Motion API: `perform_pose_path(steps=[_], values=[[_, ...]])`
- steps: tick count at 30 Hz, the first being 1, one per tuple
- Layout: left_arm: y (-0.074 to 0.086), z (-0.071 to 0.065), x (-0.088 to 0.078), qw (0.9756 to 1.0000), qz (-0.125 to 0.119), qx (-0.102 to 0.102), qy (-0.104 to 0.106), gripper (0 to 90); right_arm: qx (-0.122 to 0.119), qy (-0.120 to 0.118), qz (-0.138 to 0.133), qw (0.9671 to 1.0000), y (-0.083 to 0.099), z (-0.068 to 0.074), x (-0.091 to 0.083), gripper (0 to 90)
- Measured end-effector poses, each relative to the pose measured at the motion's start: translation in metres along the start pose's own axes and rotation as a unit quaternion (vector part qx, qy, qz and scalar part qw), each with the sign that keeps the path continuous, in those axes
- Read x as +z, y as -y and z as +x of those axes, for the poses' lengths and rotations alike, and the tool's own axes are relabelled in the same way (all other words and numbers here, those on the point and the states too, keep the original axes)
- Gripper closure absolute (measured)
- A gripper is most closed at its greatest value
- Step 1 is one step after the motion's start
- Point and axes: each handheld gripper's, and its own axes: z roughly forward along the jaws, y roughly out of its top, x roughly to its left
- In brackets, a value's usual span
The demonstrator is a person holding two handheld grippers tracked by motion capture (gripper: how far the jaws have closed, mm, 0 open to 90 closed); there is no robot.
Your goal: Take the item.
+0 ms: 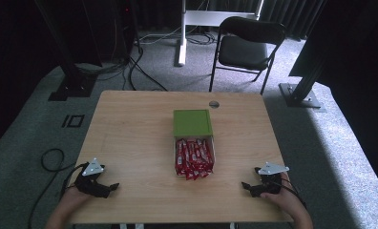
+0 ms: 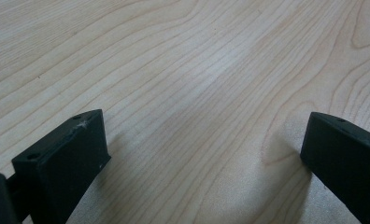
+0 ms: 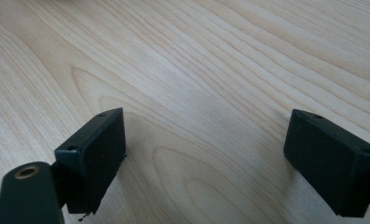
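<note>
Red snack packets (image 1: pixel 194 158) fill a small white box (image 1: pixel 214 152) at the middle of the wooden table (image 1: pixel 130 129), heaped together and spilling a little over its near rim. Right behind them, touching the far end of that box, lies a green lid (image 1: pixel 192 122), flat and square to the table edges. Beyond the lid, close to the far edge, sits a small round grey cap (image 1: pixel 214 103) set into the tabletop.

Down at the near left corner, the left gripper (image 1: pixel 111 187) rests low on the wood in the person's left hand (image 1: pixel 72 200), pointing inward toward the middle. Its jaws stand wide apart, bare wood grain between them in the left gripper view (image 2: pixel 206 144). Nothing held.

Over at the near right corner, the right gripper (image 1: pixel 247 186) mirrors it, held in the right hand (image 1: pixel 287 202), tips aimed inward at the left one. In the right gripper view (image 3: pixel 204 144) its jaws gape just as wide, gripping nothing.

Both grippers are well apart from the packets, one on each side of the box. Past the table stands a black folding chair (image 1: pixel 246 47) on grey carpet.
</note>
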Motion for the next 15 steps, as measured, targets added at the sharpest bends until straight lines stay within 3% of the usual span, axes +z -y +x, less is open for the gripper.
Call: perform_pose_path(steps=[15], values=[[0.0000, 0.0000, 0.0000, 1.0000, 0.000, 0.000, 0.000, 1.5, 0.005, 0.006, 0.000, 1.0000, -0.0004, 0.0011, 0.0002, 12.9]])
